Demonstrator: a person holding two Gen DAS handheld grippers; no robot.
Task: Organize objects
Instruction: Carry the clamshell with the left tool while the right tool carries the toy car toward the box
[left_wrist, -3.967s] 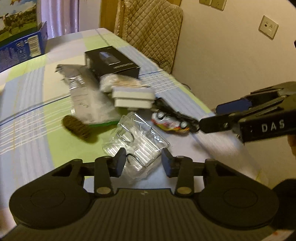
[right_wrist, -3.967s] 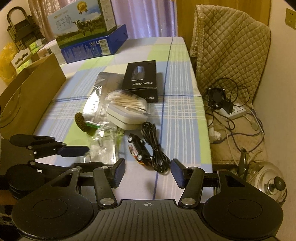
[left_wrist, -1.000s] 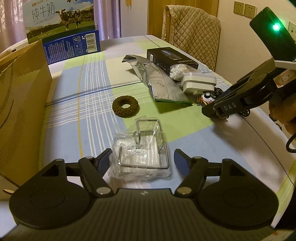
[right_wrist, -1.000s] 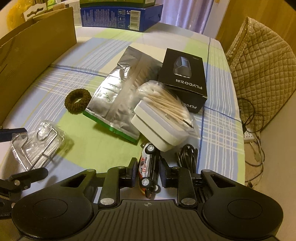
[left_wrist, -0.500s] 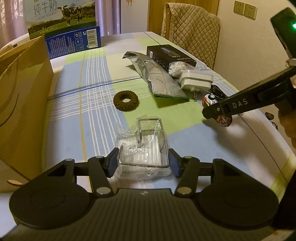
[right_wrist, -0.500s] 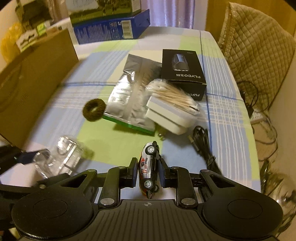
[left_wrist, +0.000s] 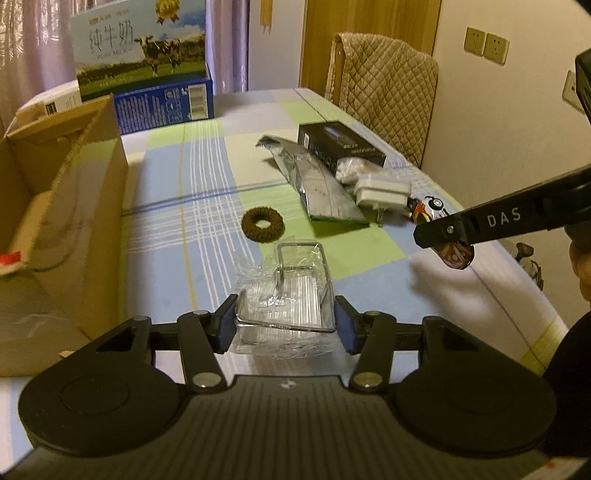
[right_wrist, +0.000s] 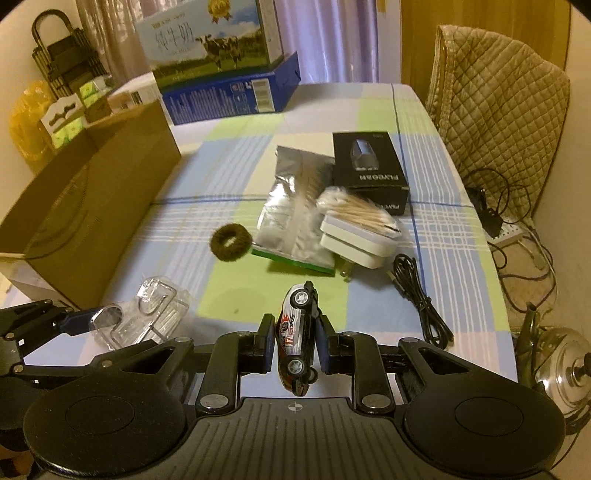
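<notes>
In the right wrist view, my right gripper (right_wrist: 295, 332) is shut on a small toy race car (right_wrist: 297, 317), held nose up above the checked tablecloth (right_wrist: 450, 236). From the left wrist view the same car (left_wrist: 456, 254) shows behind the right gripper's finger (left_wrist: 480, 225). My left gripper (left_wrist: 286, 325) is shut on a clear plastic packet with a wire rack (left_wrist: 291, 295), its fingers pressing both sides near the table's front edge. The packet (right_wrist: 144, 314) also appears at lower left in the right wrist view.
An open cardboard box (left_wrist: 74, 206) stands along the left. Mid-table lie a brown hair tie (left_wrist: 262, 224), a silver pouch (right_wrist: 295, 218), a black box (right_wrist: 369, 170), cotton swabs (right_wrist: 354, 210), a white plug (right_wrist: 354, 240) and a black cable (right_wrist: 421, 295). A milk carton (right_wrist: 207, 40) stands at the back.
My left gripper's fingers have come in onto the packet. My right gripper took hold of the toy car and has lifted it off the table.
</notes>
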